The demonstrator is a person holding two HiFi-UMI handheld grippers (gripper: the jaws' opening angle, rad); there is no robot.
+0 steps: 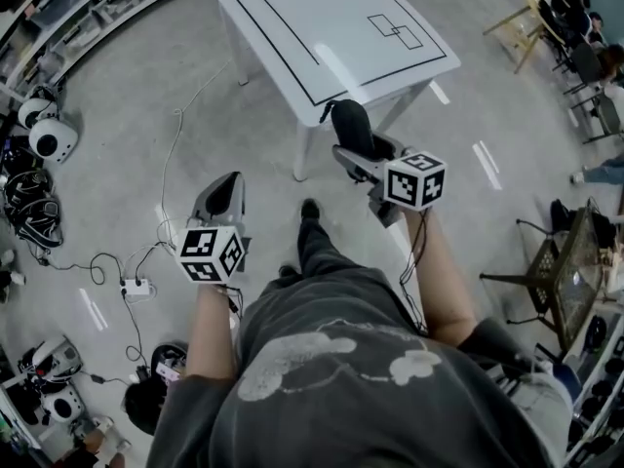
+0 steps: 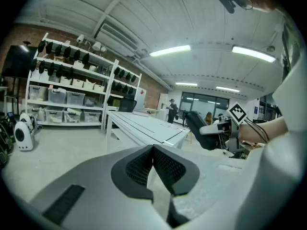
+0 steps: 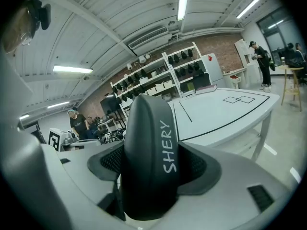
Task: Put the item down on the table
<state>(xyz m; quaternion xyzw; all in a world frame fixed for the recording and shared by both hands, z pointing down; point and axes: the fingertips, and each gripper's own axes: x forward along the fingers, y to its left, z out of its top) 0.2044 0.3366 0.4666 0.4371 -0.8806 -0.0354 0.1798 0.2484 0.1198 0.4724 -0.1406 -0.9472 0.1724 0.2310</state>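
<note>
Black case (image 3: pixel 146 143), printed SHERY, one only, is in the air, clamped in the right gripper, not on the table yet.

Left gripper (image 1: pixel 222 198): low at the left over the floor, jaws closed pad to pad, nothing in them. It is well away from the table.

Right gripper (image 1: pixel 359 152): jaws spread wide and pressing both sides of the case. The case's long axis runs up-down in the right gripper view, with its top end poking above the jaws.

White table (image 1: pixel 322 18), one, black lines on top, lies ahead of both grippers. Its near edge is just beyond the case in the head view. The right hand is clearly the nearer one.

Judgement: the case must go forward over the tabletop and down before the jaws let go.

Count: two grippers, one case, one table.
</note>
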